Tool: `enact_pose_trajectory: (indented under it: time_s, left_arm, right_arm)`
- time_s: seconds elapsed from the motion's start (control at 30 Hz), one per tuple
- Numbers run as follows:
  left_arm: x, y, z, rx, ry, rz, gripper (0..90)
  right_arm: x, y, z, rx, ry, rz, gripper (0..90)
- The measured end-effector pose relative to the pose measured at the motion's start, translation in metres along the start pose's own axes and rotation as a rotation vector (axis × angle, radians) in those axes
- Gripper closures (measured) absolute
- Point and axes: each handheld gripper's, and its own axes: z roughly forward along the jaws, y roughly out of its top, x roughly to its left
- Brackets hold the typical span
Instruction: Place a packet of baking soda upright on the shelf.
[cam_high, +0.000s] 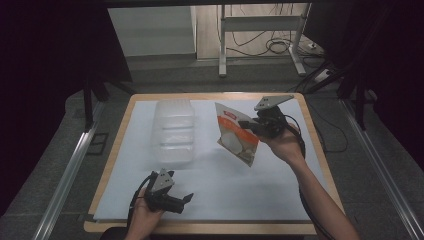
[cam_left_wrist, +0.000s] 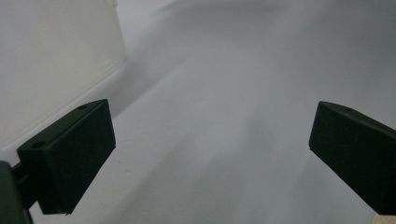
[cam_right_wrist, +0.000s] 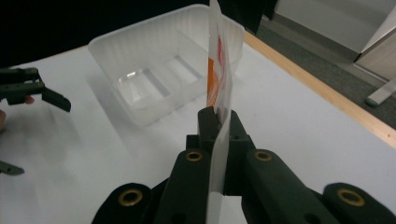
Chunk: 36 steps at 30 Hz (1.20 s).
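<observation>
A snack pouch (cam_high: 236, 132) is clamped between the closed jaws of the right gripper (cam_high: 252, 125), lifted beside the empty plastic container (cam_high: 172, 130); placing probably remains. The left gripper (cam_high: 181, 201) is held wide open, empty.

A wooden-edged table (cam_high: 114, 150) stands on a dark grey floor (cam_high: 380, 165), and a white sheet (cam_high: 225, 190) covers nearly all of its top, leaving a thin wood border. A clear plastic container (cam_high: 173, 130), open at the top and with ribbed walls, rests directly on the sheet toward the far left part of the table
</observation>
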Motion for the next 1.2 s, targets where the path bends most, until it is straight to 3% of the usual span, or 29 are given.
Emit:
enact_pose_trajectory:
  time_s: [0.5,1.2]
  left_arm:
    - [0.000,0.000,0.000,-0.006,-0.002,0.001,0.2]
    - [0.000,0.000,-0.001,-0.012,-0.007,0.001,0.2]
  right_arm:
    - [0.001,0.045,0.013,-0.038,0.026,-0.032,89.4]
    - [0.017,0.086,0.062,-0.049,0.088,-0.069,89.4]
